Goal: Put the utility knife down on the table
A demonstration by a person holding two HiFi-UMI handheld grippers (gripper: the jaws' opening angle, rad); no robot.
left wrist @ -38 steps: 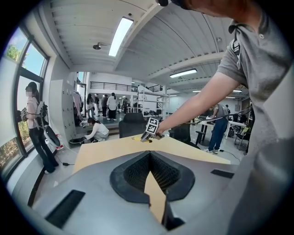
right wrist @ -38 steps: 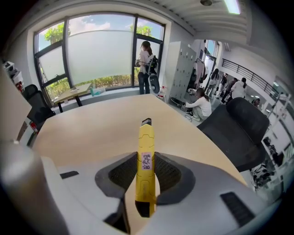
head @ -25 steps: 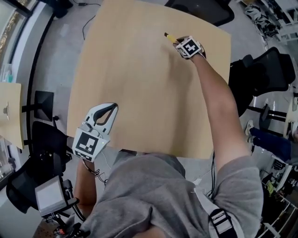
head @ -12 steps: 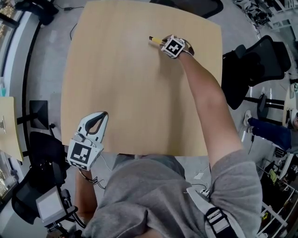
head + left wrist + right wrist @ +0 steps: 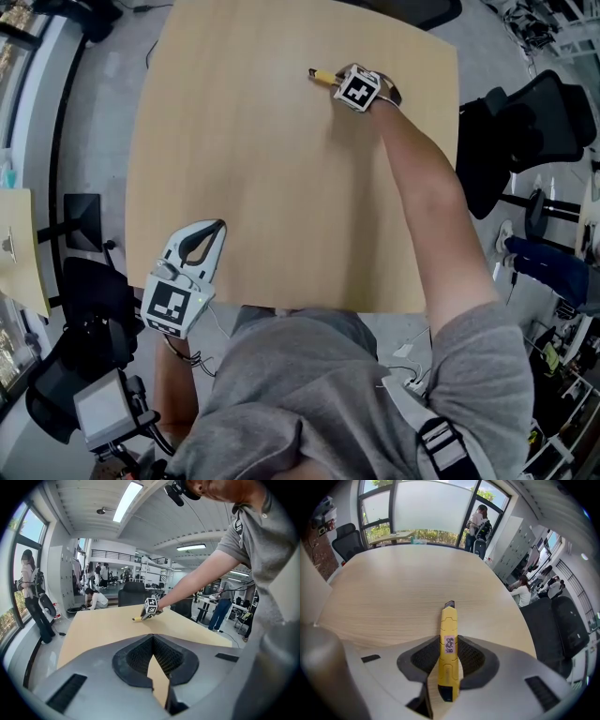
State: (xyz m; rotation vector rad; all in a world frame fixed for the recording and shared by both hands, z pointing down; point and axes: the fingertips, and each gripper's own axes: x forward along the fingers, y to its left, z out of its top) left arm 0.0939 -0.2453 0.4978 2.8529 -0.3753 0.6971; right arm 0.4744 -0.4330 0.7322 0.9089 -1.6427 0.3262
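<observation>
1. Table (image 5: pixel 281 187): the pale wood top fills most of the head view. There is plenty of flat surface under the load, so I see no need to hunt for a spot.
2. Left hand-held gripper (image 5: pixel 204 239): sits at the lower left of the head view, over the near table edge. Jaws are closed tip to tip with nothing between them. My read is that it's parked out of the way, since this is a one-hand job.
3. Right hand-held gripper (image 5: pixel 342 82): top centre of the head view, arm stretched across the table and pitched steeply down. Jaws are clamped on the utility knife (image 5: pixel 323 76), with the pads on its two sides at the rear half. I'd say the low angle is there to lay it down rather than drop it.
4. Utility knife: held in the right jaws low over the far part of the table, nose toward the upper left of the head view. I can't confirm contact with the wood. It has a slim yellow body, a dark blade end, a dark butt and a small pale label with writing mid-body.
</observation>
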